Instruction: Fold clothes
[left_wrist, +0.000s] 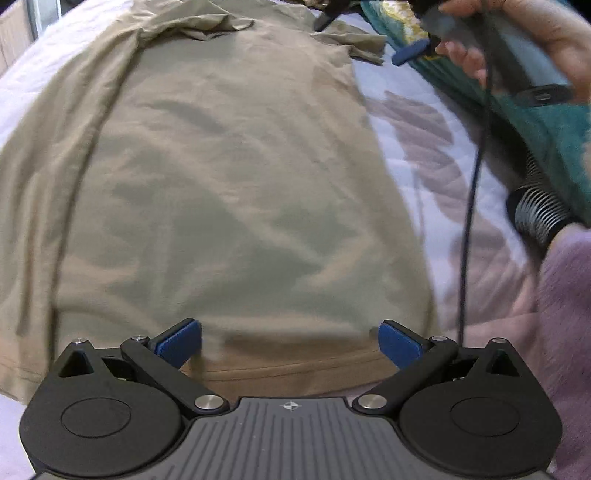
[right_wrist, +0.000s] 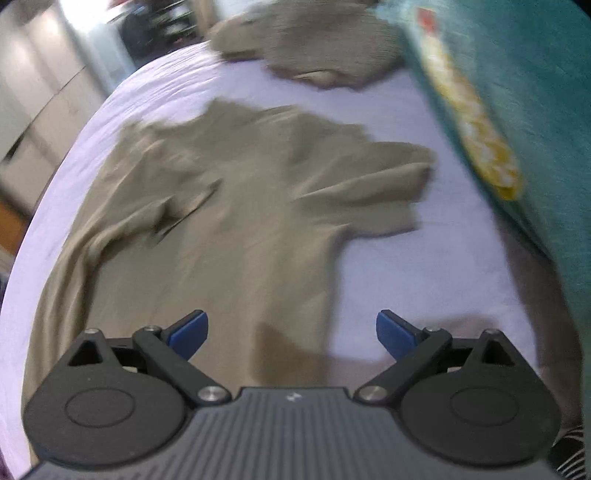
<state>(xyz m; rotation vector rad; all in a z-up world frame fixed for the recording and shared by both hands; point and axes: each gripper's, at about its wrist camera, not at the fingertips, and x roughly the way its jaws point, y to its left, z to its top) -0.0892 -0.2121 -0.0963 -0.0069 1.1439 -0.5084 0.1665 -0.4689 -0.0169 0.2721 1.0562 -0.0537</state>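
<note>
A khaki t-shirt (left_wrist: 229, 177) lies spread flat on the white bed sheet (left_wrist: 406, 122), its hem near me and its collar far away. My left gripper (left_wrist: 290, 341) is open and empty, just above the hem. The right gripper (left_wrist: 369, 33) shows at the top right of the left wrist view, held in a hand above the shirt's right sleeve. In the right wrist view the same shirt (right_wrist: 236, 229) lies below my right gripper (right_wrist: 291, 334), which is open and empty over the shirt's right edge. The left sleeve (right_wrist: 173, 210) is folded in and wrinkled.
A teal patterned blanket (right_wrist: 517, 110) lies along the right side of the bed. A second khaki garment (right_wrist: 317, 48) is bunched at the far end. A purple cloth (left_wrist: 565, 314) lies at the near right. Cabinets (right_wrist: 40, 92) stand beyond the bed's left edge.
</note>
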